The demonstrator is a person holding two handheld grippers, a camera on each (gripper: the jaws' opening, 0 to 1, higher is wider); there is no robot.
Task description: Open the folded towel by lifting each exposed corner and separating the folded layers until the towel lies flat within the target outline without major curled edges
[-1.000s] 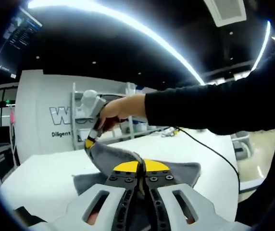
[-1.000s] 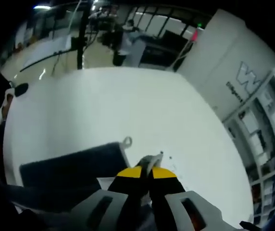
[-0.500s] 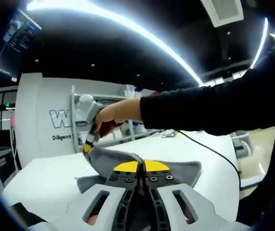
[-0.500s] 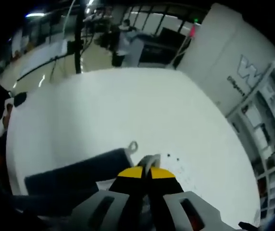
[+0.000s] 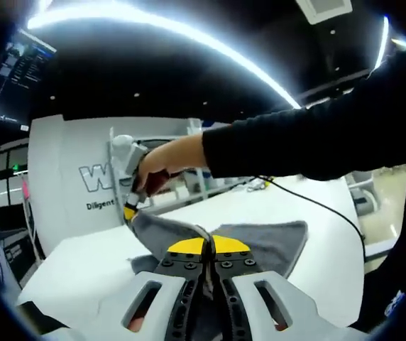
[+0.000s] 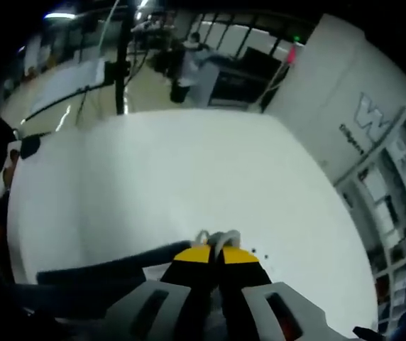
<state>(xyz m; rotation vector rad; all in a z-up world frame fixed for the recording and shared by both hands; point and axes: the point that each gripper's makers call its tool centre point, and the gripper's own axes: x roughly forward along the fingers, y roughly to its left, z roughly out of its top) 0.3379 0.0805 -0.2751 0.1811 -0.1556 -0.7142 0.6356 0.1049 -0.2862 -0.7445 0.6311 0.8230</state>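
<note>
A grey towel (image 5: 260,245) lies partly on the white table (image 5: 82,256), its near edge raised. My left gripper (image 5: 206,249) is shut on a fold of the towel's edge. Seen from the left gripper view, my right gripper (image 5: 130,211) comes in held by a hand (image 5: 167,163) and is shut on the towel's far corner, lifting it. In the right gripper view, my right gripper (image 6: 216,250) pinches that light grey corner (image 6: 217,238), and the dark towel (image 6: 96,273) stretches off to the lower left over the table (image 6: 153,170).
A black cable (image 5: 309,202) runs across the table behind the towel. A white wall with lettering (image 5: 96,181) and shelving (image 6: 394,213) stand beyond the table. Small dark marks (image 6: 258,253) dot the table by the right gripper.
The towel's far corner sits a little higher and the cloth is spread wider to the right. In the right gripper view less dark towel shows; both grippers keep their hold.
</note>
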